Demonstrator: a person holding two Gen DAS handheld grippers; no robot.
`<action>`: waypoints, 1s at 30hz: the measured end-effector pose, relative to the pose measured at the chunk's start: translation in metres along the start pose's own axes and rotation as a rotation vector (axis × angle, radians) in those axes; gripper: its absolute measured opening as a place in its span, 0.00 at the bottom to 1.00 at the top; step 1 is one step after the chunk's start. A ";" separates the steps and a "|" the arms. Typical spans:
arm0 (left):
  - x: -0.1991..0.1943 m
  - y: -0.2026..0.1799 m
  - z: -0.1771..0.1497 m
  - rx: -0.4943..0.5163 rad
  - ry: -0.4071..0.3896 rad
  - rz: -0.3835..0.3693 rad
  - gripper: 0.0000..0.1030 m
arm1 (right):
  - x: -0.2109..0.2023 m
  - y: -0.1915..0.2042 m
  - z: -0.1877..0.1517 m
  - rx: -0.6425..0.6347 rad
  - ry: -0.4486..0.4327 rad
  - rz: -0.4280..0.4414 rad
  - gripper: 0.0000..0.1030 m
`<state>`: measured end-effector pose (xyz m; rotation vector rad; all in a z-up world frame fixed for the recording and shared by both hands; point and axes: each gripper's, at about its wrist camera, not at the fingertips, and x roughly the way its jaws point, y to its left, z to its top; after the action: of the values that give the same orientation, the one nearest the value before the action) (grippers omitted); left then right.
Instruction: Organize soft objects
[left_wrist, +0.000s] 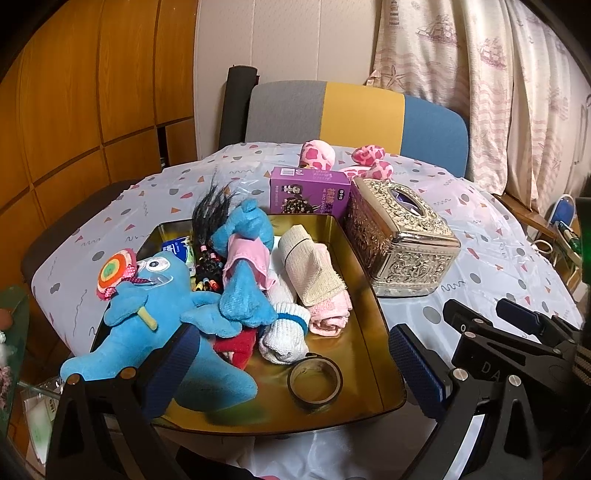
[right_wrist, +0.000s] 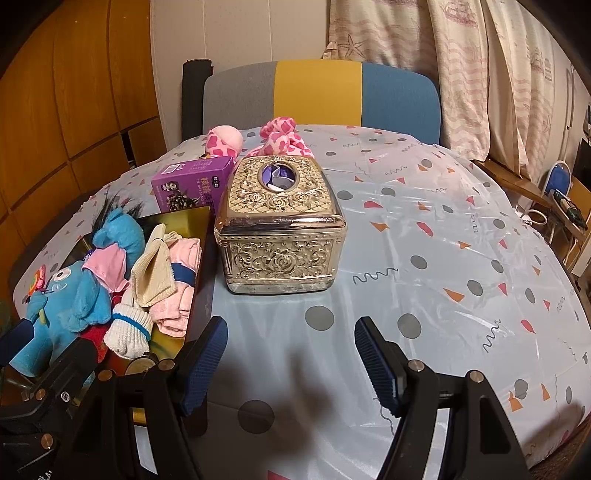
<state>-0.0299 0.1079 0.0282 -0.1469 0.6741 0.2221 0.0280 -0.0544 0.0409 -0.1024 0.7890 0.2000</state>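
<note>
A gold metal tray (left_wrist: 373, 306) holds a blue plush doll (left_wrist: 147, 306) with a lollipop, a second blue plush (left_wrist: 243, 221) with black hair, a rolled beige cloth (left_wrist: 310, 266), pink cloth (left_wrist: 328, 314), a white sock (left_wrist: 284, 332) and something red. My left gripper (left_wrist: 291, 373) hangs open over the tray's near end, its left finger (left_wrist: 170, 365) in front of the doll's leg. My right gripper (right_wrist: 291, 365) stands open above bare tablecloth, right of the tray (right_wrist: 195, 295). A pink spotted plush (right_wrist: 280, 140) lies at the table's far edge, behind the boxes.
An ornate gold tissue box (right_wrist: 277, 229) stands right of the tray, with a purple carton (right_wrist: 192, 184) behind the tray. A tape roll (left_wrist: 314, 380) lies in the tray's near corner. A striped chair back (right_wrist: 317, 92) rises beyond the round table (right_wrist: 443, 258); curtains hang at the right.
</note>
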 end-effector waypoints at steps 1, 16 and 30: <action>0.000 0.000 0.000 0.000 0.001 0.001 1.00 | 0.000 0.000 0.000 0.000 0.001 0.001 0.70; -0.001 0.001 -0.001 0.000 0.000 0.002 1.00 | 0.000 0.000 -0.001 0.001 0.002 0.001 0.70; -0.002 0.001 0.000 0.003 0.002 0.001 0.98 | 0.002 0.001 -0.002 0.001 0.009 0.005 0.70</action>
<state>-0.0316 0.1087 0.0287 -0.1444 0.6768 0.2220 0.0278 -0.0536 0.0387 -0.1002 0.7982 0.2042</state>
